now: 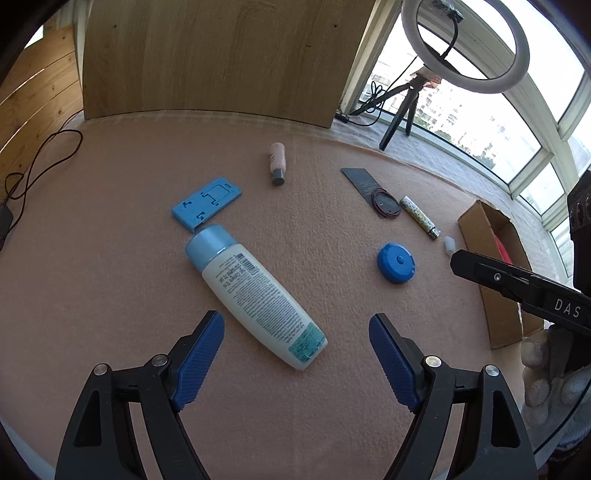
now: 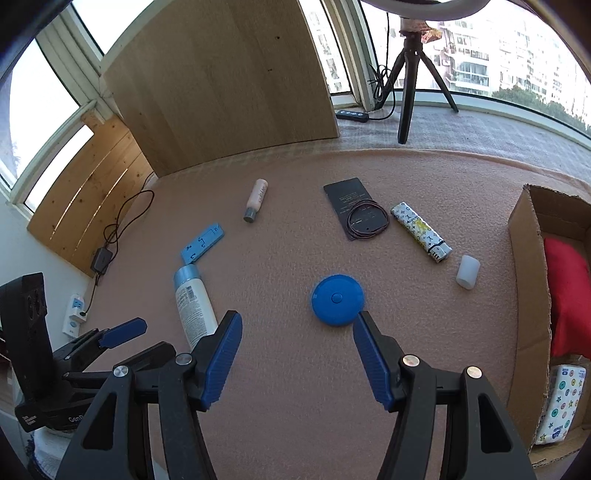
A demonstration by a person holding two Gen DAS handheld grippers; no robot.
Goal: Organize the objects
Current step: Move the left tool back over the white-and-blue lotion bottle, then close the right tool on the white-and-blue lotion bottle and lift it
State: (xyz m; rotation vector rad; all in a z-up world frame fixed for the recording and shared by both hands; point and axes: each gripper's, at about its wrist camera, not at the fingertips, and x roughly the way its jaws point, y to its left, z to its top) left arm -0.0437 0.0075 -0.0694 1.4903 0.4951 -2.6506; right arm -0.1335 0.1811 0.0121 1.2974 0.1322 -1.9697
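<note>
Here, left gripper (image 1: 296,332) fingers wide over lotion bottle (image 1: 255,295); right gripper (image 2: 297,330) fingers wide, empty.

My right wrist view cuts the cardboard box (image 2: 524,280) at its right edge; the red item (image 2: 567,291) and patterned packet (image 2: 561,402) inside show partly. Ring light (image 2: 424,7) clipped at top. Print on the white bottle (image 1: 255,295) too small to read.
</note>
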